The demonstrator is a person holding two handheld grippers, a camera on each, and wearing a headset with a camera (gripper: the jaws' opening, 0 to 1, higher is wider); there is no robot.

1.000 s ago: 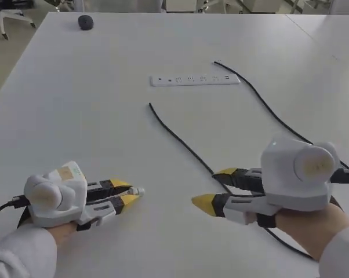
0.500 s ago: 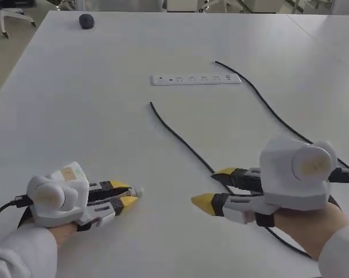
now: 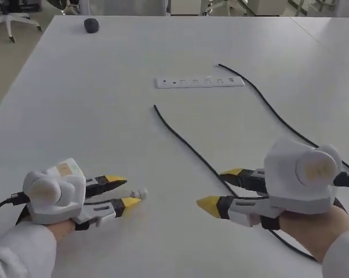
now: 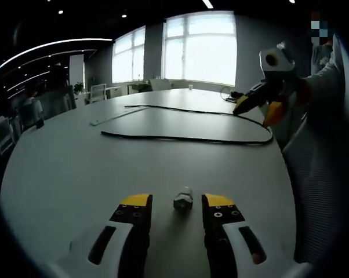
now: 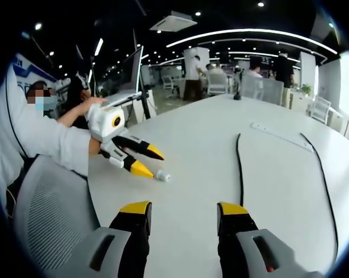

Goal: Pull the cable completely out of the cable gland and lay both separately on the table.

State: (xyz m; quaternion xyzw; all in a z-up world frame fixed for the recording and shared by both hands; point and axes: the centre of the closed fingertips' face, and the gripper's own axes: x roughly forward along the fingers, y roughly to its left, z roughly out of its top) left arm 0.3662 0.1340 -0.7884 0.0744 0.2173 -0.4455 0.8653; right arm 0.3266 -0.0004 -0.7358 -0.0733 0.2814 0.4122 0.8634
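Observation:
The small white cable gland lies on the table just ahead of my left gripper, whose jaws stand open. In the left gripper view the gland rests between the yellow fingertips, free of them. The black cable lies apart on the table, running from mid-table down toward my right gripper. That gripper is open and holds nothing. In the right gripper view the cable stretches ahead, and the gland sits by the left gripper.
A white power strip lies across the middle of the table, with a second black cable running from it toward the right. A dark round object sits at the far left corner. Office chairs stand beyond the table.
My left gripper has opened and let go of the cable gland, which now lies on the table by its fingertips. The right gripper has stayed open in place.

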